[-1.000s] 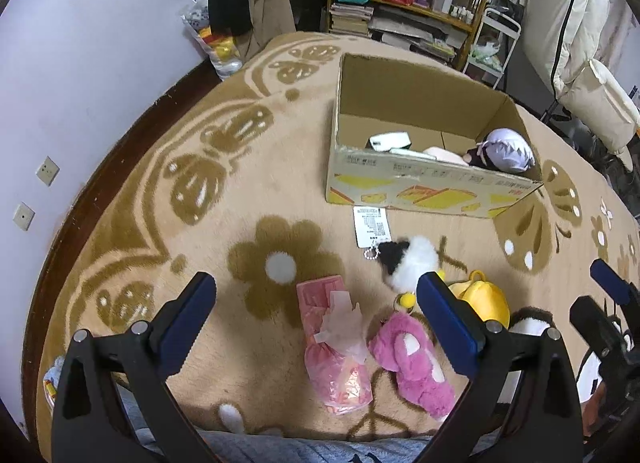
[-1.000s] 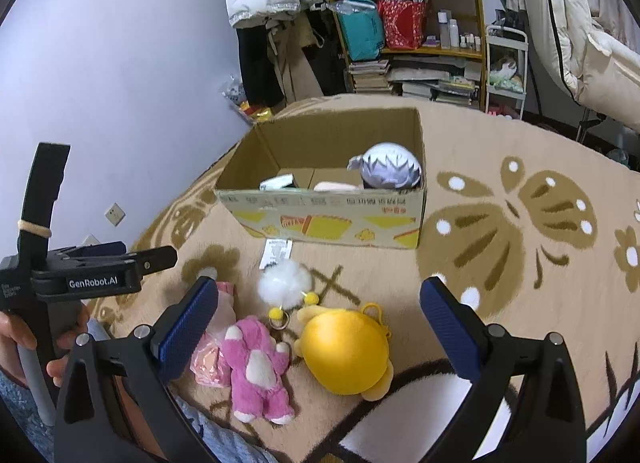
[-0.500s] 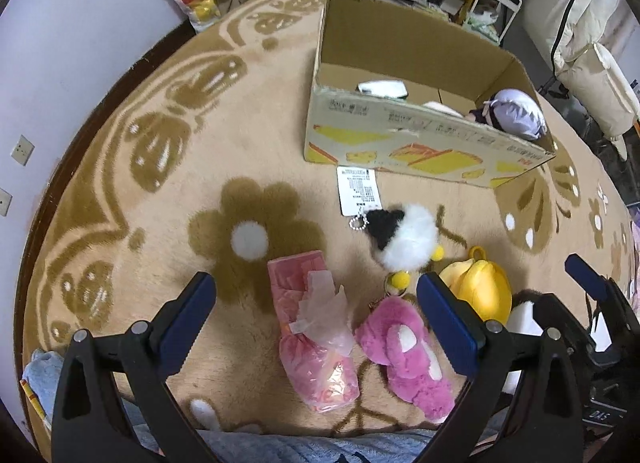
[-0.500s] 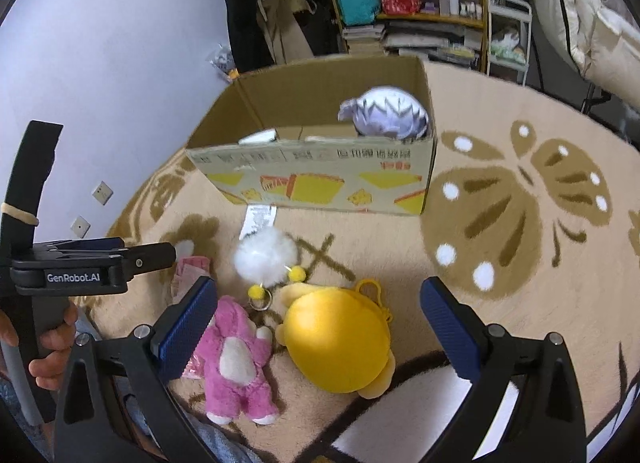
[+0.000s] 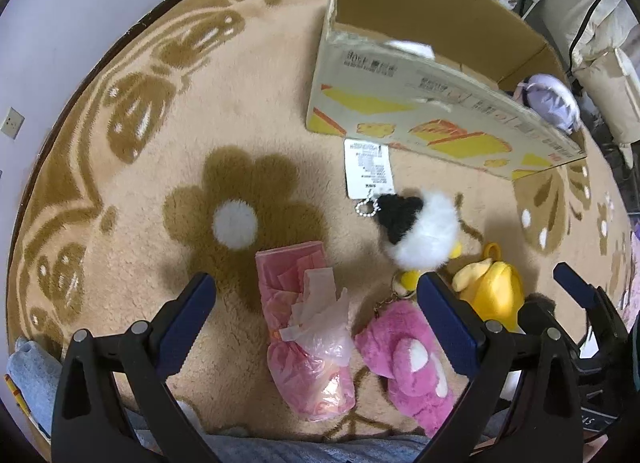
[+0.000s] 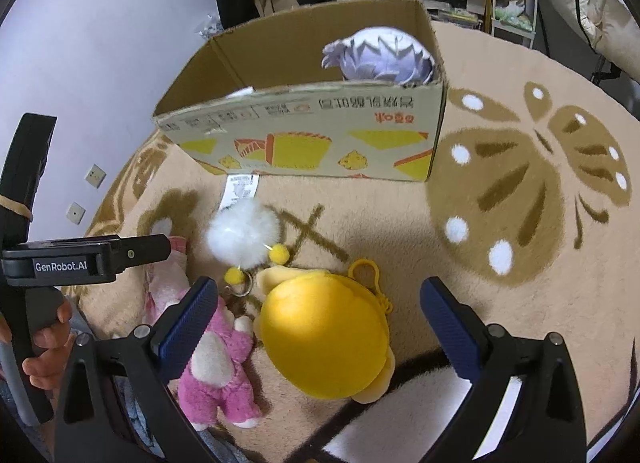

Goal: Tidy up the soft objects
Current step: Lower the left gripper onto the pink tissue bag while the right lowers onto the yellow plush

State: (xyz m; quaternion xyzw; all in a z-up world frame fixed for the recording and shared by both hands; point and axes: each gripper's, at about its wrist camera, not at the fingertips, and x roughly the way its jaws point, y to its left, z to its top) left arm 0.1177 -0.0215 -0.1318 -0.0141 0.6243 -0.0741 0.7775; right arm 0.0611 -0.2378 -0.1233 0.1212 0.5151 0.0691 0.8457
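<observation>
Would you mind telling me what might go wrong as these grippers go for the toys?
The pink plush lies against the yellow plush, so the open right gripper may catch both. The white pompom trails a paper tag, which might snag on the cardboard box rim.

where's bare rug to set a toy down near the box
Free: the rug right of the cardboard box and round yellow plush, over the butterfly pattern; also left of the pink tissue pack. Crowded: before the box, around the white pompom and pink plush bear.
</observation>
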